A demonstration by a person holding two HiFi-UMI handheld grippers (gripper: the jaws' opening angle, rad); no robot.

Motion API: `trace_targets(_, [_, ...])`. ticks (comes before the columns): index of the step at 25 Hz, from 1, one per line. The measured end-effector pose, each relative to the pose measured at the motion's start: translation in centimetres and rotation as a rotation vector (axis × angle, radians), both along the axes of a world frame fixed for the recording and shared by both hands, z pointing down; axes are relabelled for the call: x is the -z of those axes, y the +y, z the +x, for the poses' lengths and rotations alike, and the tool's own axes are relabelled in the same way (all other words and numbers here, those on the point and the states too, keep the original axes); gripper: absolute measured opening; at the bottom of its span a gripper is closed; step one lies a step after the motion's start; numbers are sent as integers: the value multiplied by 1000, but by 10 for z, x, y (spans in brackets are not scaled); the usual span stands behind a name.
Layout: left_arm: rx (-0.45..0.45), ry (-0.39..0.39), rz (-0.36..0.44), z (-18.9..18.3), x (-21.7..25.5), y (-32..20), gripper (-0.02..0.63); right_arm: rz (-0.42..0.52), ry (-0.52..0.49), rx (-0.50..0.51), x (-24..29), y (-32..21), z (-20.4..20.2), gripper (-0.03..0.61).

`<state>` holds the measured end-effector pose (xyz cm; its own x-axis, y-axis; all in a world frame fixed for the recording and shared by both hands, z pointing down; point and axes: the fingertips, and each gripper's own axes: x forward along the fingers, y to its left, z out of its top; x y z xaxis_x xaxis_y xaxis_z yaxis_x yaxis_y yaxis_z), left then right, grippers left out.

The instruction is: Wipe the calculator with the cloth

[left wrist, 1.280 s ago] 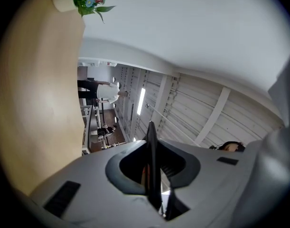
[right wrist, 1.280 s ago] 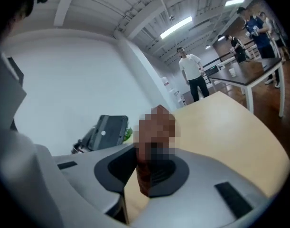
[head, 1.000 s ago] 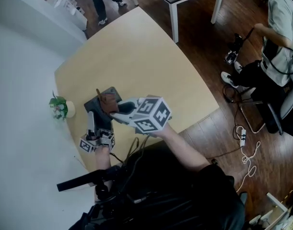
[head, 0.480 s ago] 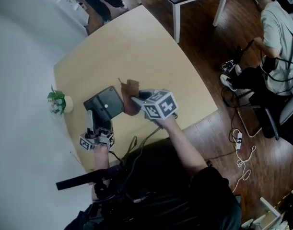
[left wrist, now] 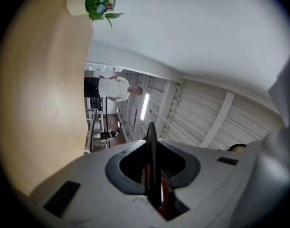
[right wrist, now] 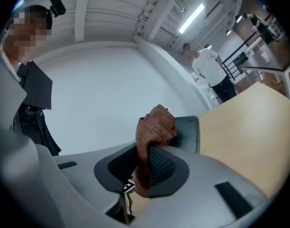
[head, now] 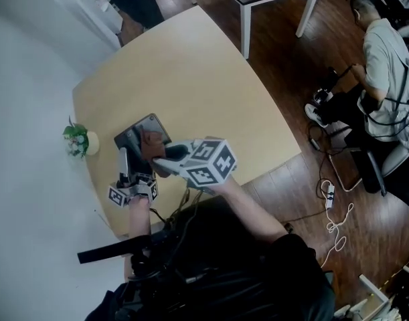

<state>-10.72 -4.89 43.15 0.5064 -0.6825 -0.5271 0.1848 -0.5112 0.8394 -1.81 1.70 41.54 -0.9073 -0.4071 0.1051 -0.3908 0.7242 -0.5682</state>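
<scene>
Rust-brown knit cloth point(right wrist: 154, 125) pinched in R tongs point(head: 162, 159), against dark flat calculator point(head: 132, 136) clamped by L tongs point(left wrist: 152, 175)

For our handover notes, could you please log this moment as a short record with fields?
left gripper: shut on calculator edge
right gripper: shut on cloth
cloth: brown, bunched, over the calculator's face
table: light wood
plant pot: at the table's edge, apart from the calculator
</scene>
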Motion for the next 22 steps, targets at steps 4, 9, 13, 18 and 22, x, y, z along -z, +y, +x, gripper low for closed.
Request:
trace_targets(4, [-7, 21, 9, 3, 4, 3, 58, -21, 87, 7, -27, -4, -18, 66])
trace_targets(9, [7, 37, 12, -3, 7, 6, 66, -75, 127, -60, -49, -17, 15, 66])
trace_targets(13, [6, 30, 11, -3, 5, 7, 66, -132, 201, -162, -78, -30, 57, 66])
trace_targets(18, [14, 17, 9, -6, 4, 2, 58, -139, 242, -285, -78, -41, 102, 64])
trace_targets(22, [3, -13, -4, 7, 0, 10, 58, -60, 53, -173, -15, -33, 72, 64])
